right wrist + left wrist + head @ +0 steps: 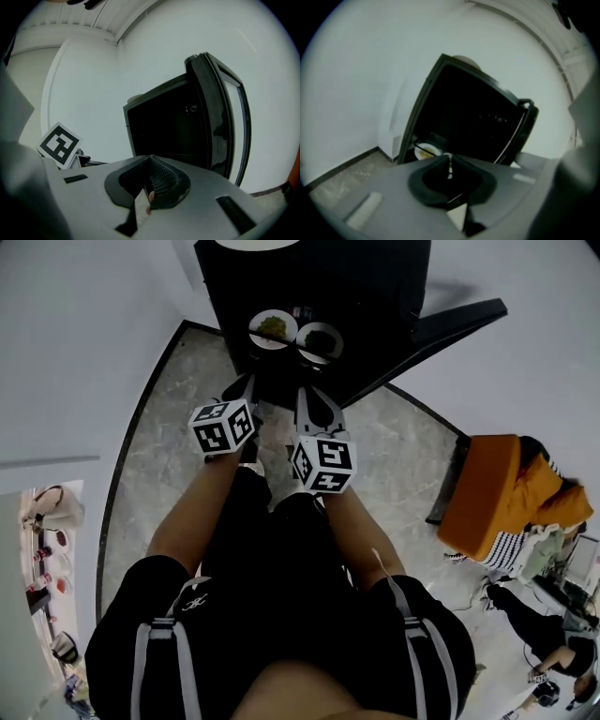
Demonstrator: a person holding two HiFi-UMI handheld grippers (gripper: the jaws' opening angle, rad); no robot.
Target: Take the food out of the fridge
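Note:
A black fridge (356, 296) stands open, its door (450, 324) swung out to the right. On a low shelf inside sit two white plates: one with light green food (273, 329), one with dark greens (320, 340). My left gripper (247, 385) and right gripper (303, 393) hang side by side just in front of the plates, both shut and empty. In the left gripper view the shut tips (449, 157) point at the fridge (473, 117), with one plate (425, 151) just beyond them. The right gripper view shows shut tips (151, 158) facing the dark interior (164, 126) and the door (220, 112).
Marbled grey floor (159, 427) runs round the fridge, with white walls on both sides. An orange seat (497, 488) and a seated person (553, 615) are at the right. A shelf with small items (52, 549) sits at the lower left.

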